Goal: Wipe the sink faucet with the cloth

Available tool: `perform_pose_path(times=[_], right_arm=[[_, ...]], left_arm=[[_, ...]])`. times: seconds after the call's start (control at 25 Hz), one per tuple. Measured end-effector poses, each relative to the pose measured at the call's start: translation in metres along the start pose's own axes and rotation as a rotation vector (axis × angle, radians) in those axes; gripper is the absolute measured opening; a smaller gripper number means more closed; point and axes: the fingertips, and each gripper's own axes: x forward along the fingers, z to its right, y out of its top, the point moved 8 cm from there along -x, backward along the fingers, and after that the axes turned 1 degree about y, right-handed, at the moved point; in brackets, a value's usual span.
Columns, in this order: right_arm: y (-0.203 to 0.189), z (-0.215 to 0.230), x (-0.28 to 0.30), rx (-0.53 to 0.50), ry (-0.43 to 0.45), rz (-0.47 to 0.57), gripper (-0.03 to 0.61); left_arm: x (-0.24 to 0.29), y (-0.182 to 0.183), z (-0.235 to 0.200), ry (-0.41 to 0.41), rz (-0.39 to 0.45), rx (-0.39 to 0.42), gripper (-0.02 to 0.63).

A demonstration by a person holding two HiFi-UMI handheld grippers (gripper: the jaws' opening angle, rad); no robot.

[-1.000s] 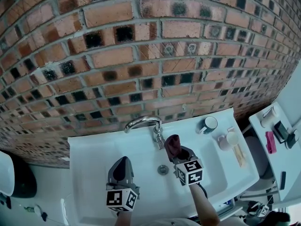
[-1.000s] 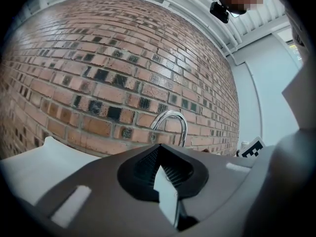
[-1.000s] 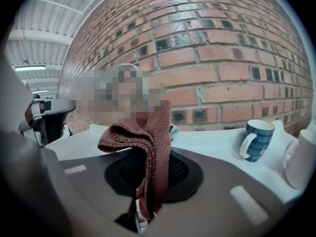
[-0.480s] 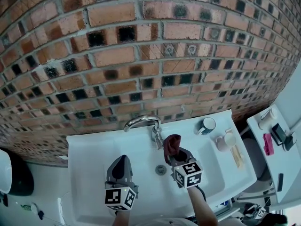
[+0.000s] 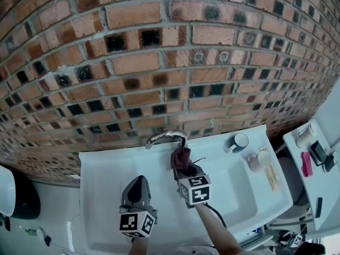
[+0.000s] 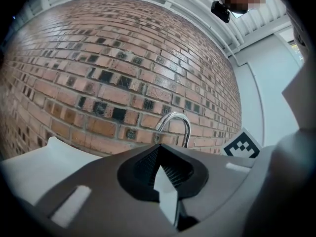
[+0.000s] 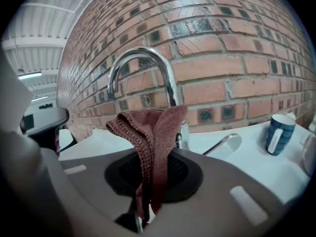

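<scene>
The chrome faucet (image 5: 166, 137) arches over the white sink (image 5: 101, 169) below the brick wall. A dark red cloth (image 5: 180, 157) is bunched in my right gripper (image 5: 184, 167), which is shut on it. The cloth sits just under the spout's end, at or very near it. In the right gripper view the cloth (image 7: 150, 137) stands up in front of the faucet (image 7: 143, 65) and hides part of its base. My left gripper (image 5: 139, 181) is shut and holds nothing, over the basin's left half, short of the faucet (image 6: 174, 127).
A blue and white mug (image 5: 237, 141) and a white cup (image 5: 255, 158) stand on the sink's right ledge. The faucet's lever handle (image 7: 224, 143) points right. A white shelf (image 5: 313, 158) with small items is at the far right. The brick wall (image 5: 159, 62) rises directly behind.
My right gripper has carried the cloth left and toward the wall, from right of the spout to just under its end. The left gripper has stayed put.
</scene>
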Motion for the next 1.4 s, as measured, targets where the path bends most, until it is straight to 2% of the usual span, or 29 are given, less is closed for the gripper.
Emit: perform_pose_path(times=[0.12,0.44,0.56,0.72,0.88,1.04,1.2,1.4], right_arm=[[0.013,0.011,-0.003,0.06,-0.019,0.035,0.049],[0.042,0.015,-0.008,0.034,-0.03,0.087,0.049],[0.058,0.006,-0.017,0.024,-0.008,0.155,0.049],[0.09,-0.016,-0.025,-0.052,0.049,0.25,0.049],[0.107,-0.047,-0.028,-0.136,0.102,0.278,0.051],[0.11,-0.07,-0.026,-0.172,0.136,0.281,0.051],[0.105,-0.088,-0.024,-0.208,0.169,0.272,0.051],[0.097,-0.113,-0.018,-0.3,0.242,0.25,0.051]], left_arm=[[0.002,-0.003,-0.001,-0.005,0.0,-0.003,0.005],[0.002,-0.001,0.004,-0.012,-0.004,-0.005,0.005],[0.0,0.001,0.001,-0.001,-0.002,-0.008,0.005],[-0.001,-0.001,0.0,-0.002,0.008,-0.02,0.005],[-0.007,0.004,0.007,-0.017,0.009,-0.012,0.005],[-0.012,0.01,0.008,-0.031,0.019,0.005,0.005],[-0.019,0.016,0.007,-0.01,0.029,0.005,0.005],[-0.023,0.019,0.007,-0.011,0.04,0.014,0.005]])
